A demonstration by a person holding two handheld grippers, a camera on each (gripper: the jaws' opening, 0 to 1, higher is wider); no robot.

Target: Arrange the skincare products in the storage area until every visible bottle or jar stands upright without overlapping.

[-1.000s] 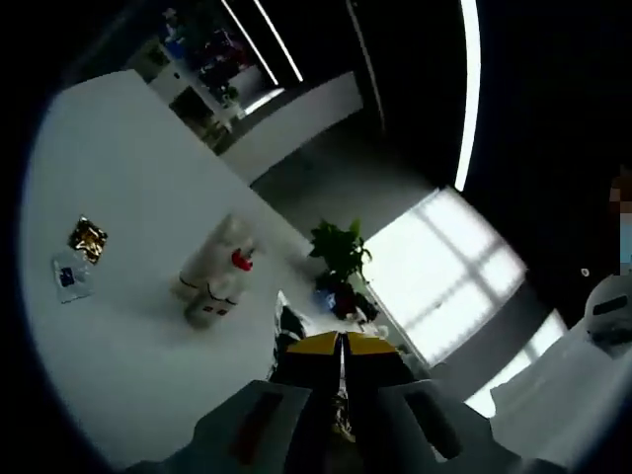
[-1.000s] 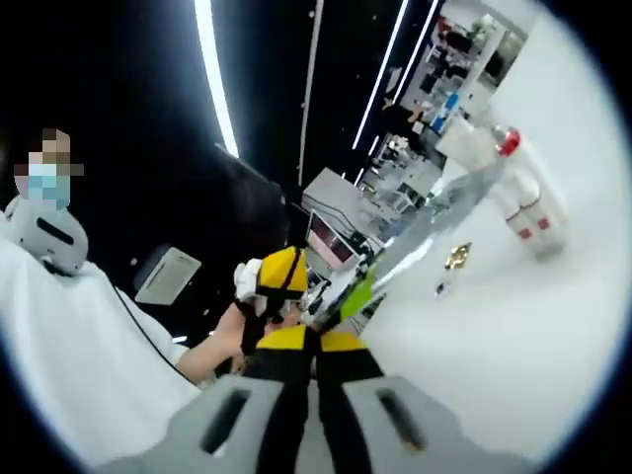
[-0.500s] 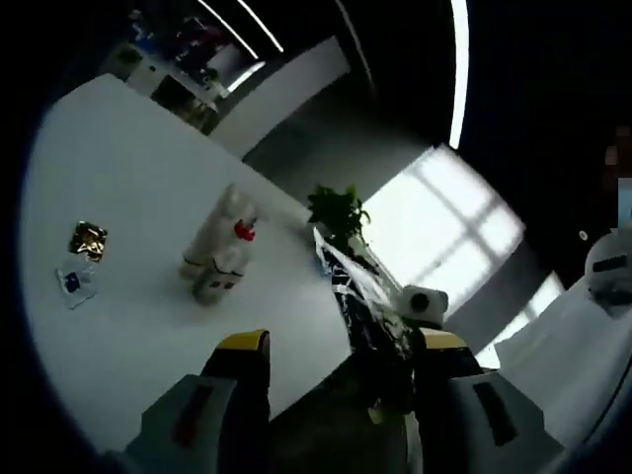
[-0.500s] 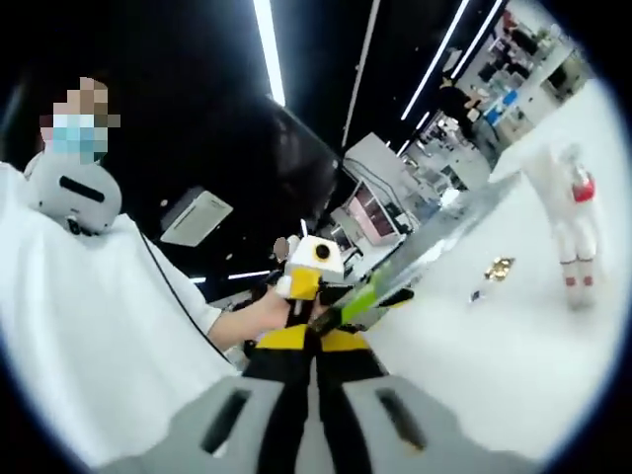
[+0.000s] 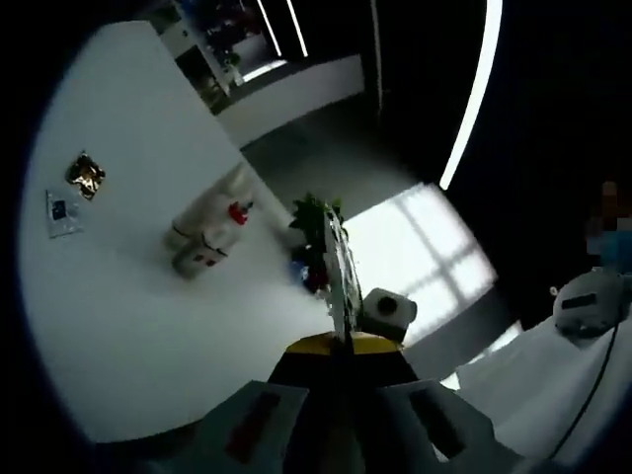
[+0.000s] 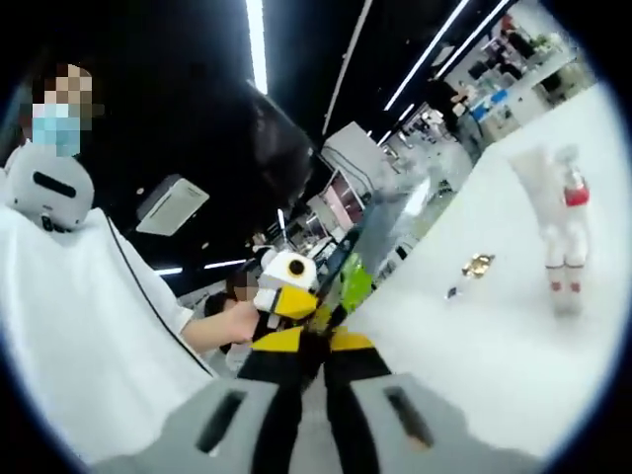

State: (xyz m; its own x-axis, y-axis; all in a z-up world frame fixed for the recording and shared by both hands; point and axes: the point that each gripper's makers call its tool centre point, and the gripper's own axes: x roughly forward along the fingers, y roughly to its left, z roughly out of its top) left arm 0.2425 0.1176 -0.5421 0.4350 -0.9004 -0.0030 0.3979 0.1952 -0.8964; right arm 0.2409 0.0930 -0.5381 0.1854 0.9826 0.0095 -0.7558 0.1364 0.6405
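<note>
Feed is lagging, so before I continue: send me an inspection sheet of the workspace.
Surface: white table, evenly lit.
Job's things: white bottles, one red-capped, upright in a tight cluster; whether they touch cannot be told.
Clutter: gold foil packet and flat sachet, lying apart from the bottles.
Grippers: left gripper and right gripper, jaws apparently closed on a clear film.
Cables: thin dark cord over the person's white garment.
Surroundings: potted plant, ceiling light strips.

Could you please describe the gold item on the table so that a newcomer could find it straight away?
On the white table, look away from the white bottles toward the two small flat items lying apart from them. The gold item is the crumpled, shiny foil one, beside a pale flat sachet with a dark blue mark.
</note>
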